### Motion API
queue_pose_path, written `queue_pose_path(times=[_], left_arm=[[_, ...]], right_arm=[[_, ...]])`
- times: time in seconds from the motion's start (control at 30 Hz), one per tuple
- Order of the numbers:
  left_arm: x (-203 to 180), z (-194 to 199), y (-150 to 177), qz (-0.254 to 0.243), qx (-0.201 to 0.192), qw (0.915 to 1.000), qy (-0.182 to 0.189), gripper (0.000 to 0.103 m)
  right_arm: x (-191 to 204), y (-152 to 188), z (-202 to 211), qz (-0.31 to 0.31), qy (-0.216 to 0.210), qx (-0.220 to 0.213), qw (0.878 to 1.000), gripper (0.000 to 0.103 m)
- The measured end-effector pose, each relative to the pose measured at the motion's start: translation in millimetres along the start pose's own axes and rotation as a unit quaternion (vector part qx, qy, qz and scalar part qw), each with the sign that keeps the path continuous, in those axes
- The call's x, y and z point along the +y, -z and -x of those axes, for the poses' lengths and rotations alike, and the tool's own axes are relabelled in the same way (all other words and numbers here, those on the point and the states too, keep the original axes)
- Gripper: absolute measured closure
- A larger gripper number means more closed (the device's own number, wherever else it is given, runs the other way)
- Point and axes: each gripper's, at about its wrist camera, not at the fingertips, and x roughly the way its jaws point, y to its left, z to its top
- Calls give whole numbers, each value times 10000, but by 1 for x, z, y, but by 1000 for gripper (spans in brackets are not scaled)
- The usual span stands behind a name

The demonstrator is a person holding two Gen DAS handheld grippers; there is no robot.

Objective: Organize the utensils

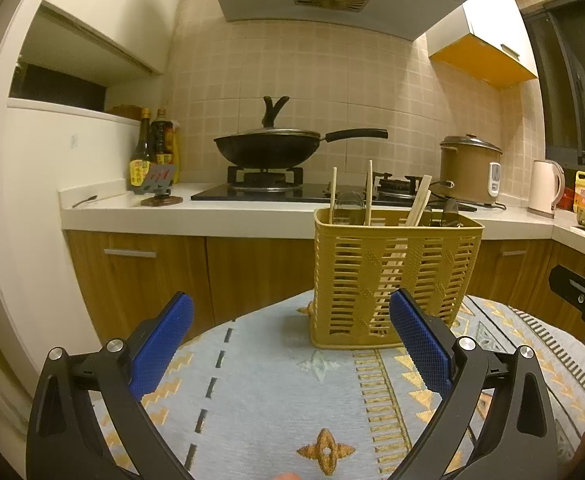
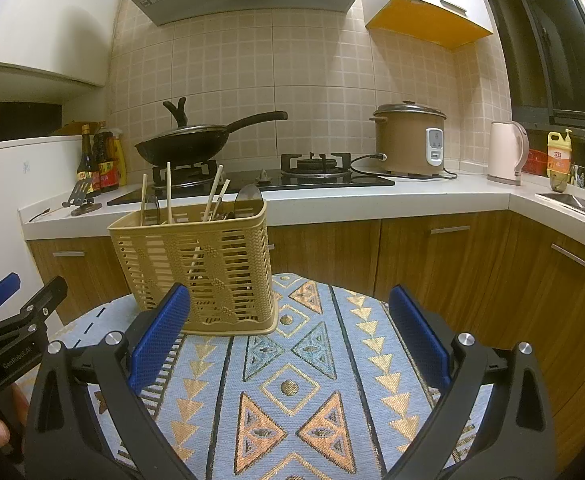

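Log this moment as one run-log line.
left gripper: open, empty | right gripper: open, empty | utensil basket: upright on patterned cloth, holding chopsticks and spoons | cloth: no loose utensils seen

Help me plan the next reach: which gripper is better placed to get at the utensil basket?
Probably the left. In the left wrist view the utensil basket stands nearly ahead of the open left gripper, just beyond its fingertips. The right gripper, also open, has the basket off to its left.

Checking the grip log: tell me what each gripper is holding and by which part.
Nothing is held. The left gripper and right gripper are both open and empty above the tablecloth, short of the utensil basket.
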Motion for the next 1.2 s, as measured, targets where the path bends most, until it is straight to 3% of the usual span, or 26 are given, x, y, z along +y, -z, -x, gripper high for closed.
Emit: queue_pose_path(times=[1.2], left_arm=[[0,0,0,-61,0,10000,-17,8]], right_arm=[[5,1,-1,43,-7,96,9999,8]])
